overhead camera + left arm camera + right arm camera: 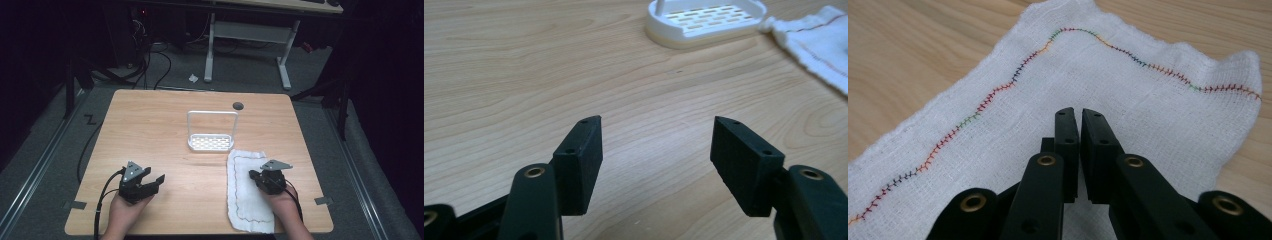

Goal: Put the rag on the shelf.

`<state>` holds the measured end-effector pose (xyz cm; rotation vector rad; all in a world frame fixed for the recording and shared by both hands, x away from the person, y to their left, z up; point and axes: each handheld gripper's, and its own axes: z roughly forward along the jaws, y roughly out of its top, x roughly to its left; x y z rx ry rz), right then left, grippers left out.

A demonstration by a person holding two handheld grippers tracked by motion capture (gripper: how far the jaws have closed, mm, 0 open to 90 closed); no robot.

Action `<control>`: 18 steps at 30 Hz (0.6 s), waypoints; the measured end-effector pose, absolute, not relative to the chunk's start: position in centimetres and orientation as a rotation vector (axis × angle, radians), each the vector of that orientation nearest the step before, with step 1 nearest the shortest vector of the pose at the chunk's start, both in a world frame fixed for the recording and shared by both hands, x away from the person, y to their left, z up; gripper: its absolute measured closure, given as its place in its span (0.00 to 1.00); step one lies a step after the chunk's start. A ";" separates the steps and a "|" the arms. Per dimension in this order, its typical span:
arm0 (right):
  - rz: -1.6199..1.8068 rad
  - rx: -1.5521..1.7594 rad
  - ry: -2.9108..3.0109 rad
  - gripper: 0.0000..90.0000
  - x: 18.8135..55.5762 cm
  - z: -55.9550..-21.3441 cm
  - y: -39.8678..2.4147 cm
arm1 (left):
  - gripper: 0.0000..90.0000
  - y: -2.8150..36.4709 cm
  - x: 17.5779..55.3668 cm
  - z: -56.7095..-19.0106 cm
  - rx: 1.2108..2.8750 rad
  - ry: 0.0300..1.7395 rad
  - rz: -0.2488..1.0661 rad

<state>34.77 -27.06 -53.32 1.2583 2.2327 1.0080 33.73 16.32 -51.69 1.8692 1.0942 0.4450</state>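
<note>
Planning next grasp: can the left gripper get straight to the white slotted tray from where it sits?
Probably yes. The left gripper has its jaws open and faces the white slotted tray across bare table; the cloth lies off to the side.

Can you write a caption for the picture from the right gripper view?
Right gripper, jaws nearly shut and holding nothing, over a white cloth with rainbow stitching on the wooden table.
</note>
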 end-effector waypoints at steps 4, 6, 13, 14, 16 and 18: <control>1.031 1.217 2.278 0.96 34.4 -53.3 -25.7 | 0.41 15.9 33.8 -51.8 1.873 1.103 0.409; 1.043 1.170 2.320 0.96 34.1 -53.3 -24.3 | 0.41 15.6 33.8 -51.8 1.871 1.099 0.396; 1.065 1.049 2.415 0.96 33.0 -53.3 -20.6 | 0.39 13.2 33.0 -51.8 1.906 1.042 0.334; 1.074 1.032 2.428 0.95 32.8 -53.4 -20.0 | 0.38 12.7 32.8 -51.8 1.914 1.028 0.319; 1.088 0.974 2.460 0.95 32.3 -53.4 -18.2 | 0.40 11.2 32.2 -51.9 1.943 0.982 0.284; 1.089 0.937 2.477 0.93 32.1 -53.4 -17.4 | 0.44 10.0 31.7 -52.1 1.971 0.942 0.268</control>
